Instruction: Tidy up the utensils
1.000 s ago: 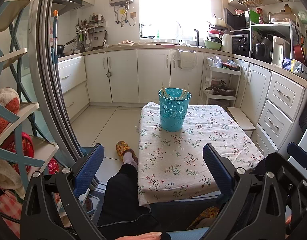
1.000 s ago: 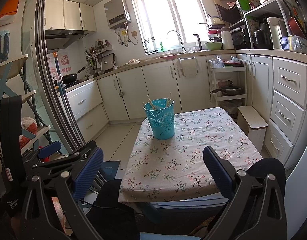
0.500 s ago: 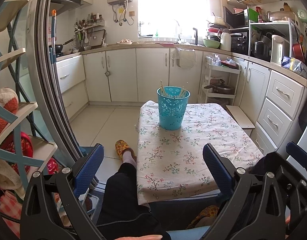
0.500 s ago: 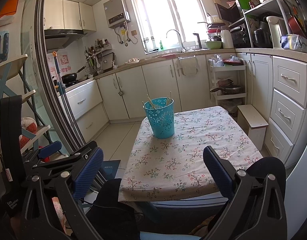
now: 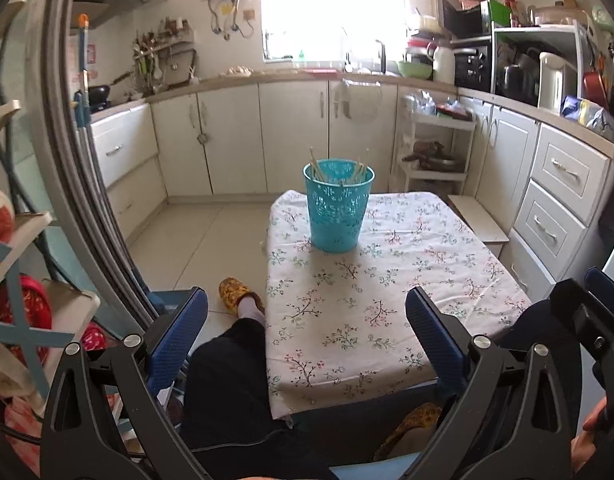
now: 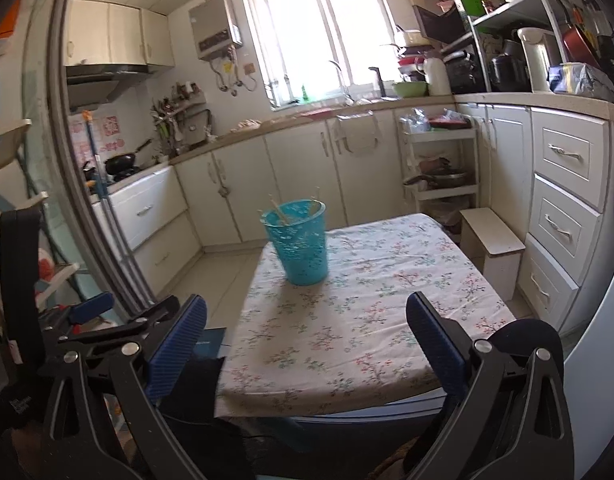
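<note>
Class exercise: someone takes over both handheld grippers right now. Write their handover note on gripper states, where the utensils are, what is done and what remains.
Left gripper: open, empty, held back at the near edge of the table.
Right gripper: open, empty, likewise held back.
Chopsticks stand in the teal basket at the table's far end.
Done: no loose utensils show on the cloth.
Left: apparently nothing on the table; check out of view.
</note>
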Motion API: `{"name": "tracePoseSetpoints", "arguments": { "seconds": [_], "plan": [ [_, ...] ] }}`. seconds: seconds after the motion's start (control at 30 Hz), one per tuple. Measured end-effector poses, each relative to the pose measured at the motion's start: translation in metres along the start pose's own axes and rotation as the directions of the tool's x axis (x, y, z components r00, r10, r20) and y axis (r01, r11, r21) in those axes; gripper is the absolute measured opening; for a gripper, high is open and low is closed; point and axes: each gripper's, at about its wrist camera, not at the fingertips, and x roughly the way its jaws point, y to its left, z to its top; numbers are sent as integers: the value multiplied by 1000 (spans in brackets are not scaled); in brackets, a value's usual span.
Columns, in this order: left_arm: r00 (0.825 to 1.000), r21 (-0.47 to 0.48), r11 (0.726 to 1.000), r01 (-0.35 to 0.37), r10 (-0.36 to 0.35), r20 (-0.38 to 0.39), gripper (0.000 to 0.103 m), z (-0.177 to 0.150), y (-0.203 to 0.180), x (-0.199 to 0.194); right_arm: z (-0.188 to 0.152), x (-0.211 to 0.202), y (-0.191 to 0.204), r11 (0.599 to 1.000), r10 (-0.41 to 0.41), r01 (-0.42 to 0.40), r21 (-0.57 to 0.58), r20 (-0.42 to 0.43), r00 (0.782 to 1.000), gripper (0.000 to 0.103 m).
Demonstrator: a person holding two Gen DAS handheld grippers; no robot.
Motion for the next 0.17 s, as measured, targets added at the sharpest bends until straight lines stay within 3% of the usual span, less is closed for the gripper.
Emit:
{"name": "tracePoseSetpoints", "arguments": {
  "seconds": [0.17],
  "plan": [
    [998,-26,1000,7,-9,-69,95,11,0,46,4,41,-18,998,-66,67,12,-67,996,96]
  ]
}}
